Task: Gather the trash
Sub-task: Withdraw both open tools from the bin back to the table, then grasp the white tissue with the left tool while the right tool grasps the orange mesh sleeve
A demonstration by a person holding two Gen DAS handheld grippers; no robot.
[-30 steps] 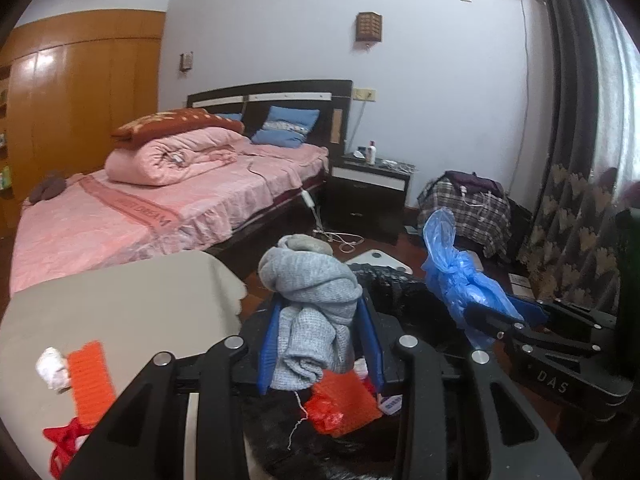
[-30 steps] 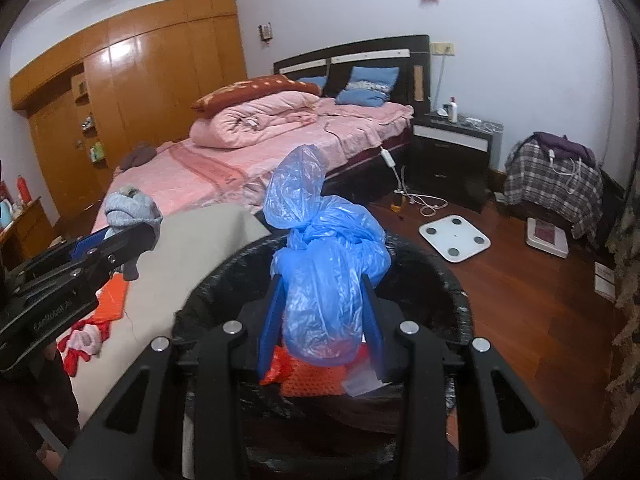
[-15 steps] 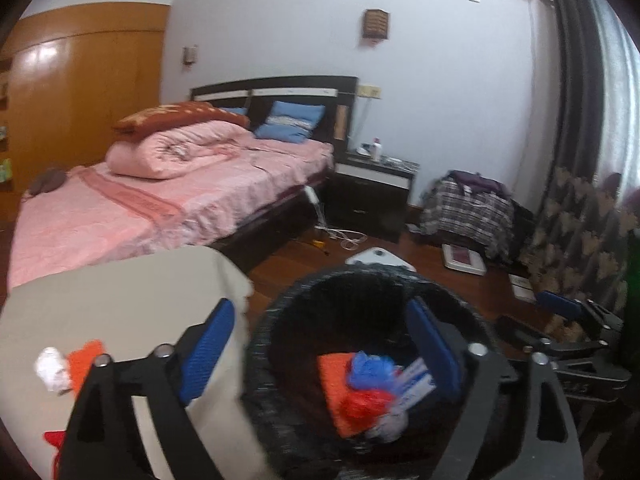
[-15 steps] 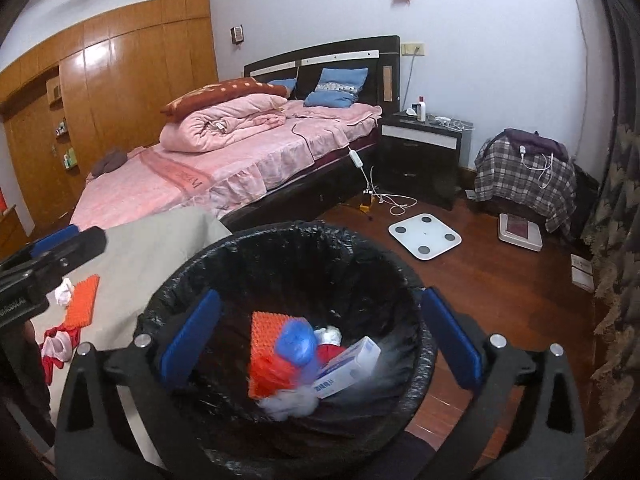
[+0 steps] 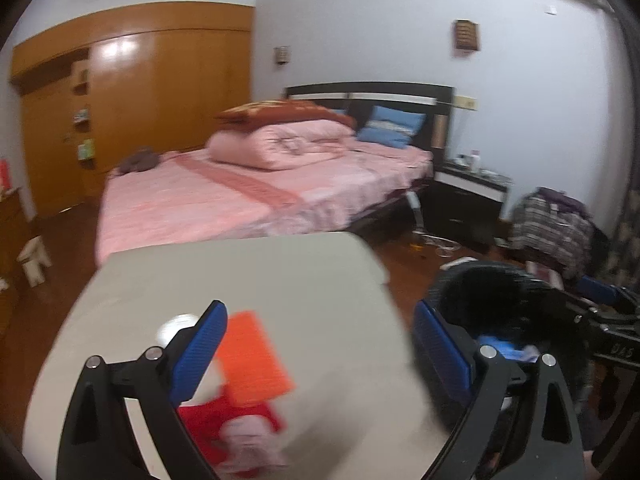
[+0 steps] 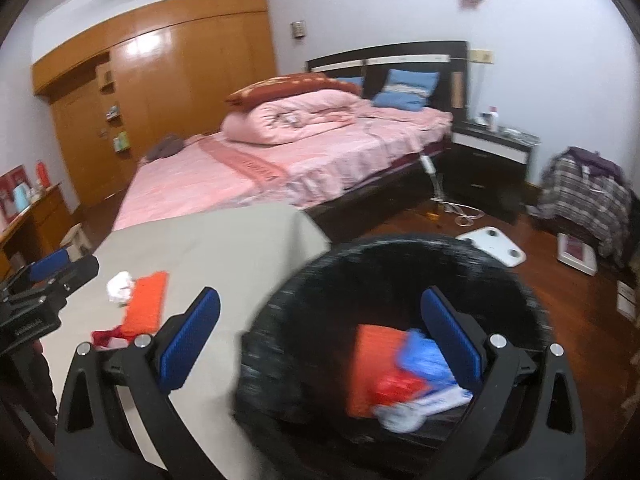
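Observation:
A black-lined trash bin [image 6: 400, 256] stands beside a grey table [image 6: 224, 240]; it also shows in the left wrist view [image 5: 480, 280]. Inside lie an orange piece [image 6: 372, 364], a blue bag [image 6: 428, 356] and other scraps. On the table lie an orange knit piece [image 5: 252, 356], a white crumpled wad [image 6: 119, 286] and a red and pink item [image 5: 236, 428]. My left gripper [image 5: 316, 352] is open and empty above the table. My right gripper [image 6: 320, 340] is open and empty, straddling the bin's near rim.
A pink bed [image 5: 260, 188] stands behind the table, with a dark nightstand [image 6: 492, 164] to its right. A white scale [image 6: 492, 246] lies on the wooden floor. A plaid-covered pile [image 6: 584, 196] sits by the far wall. Wooden wardrobes [image 5: 140, 100] line the left.
Both grippers let go of the grey cloth and blue bag into the bin and opened wide. Since then both views have swung left toward the table; the left now hovers over the orange piece.

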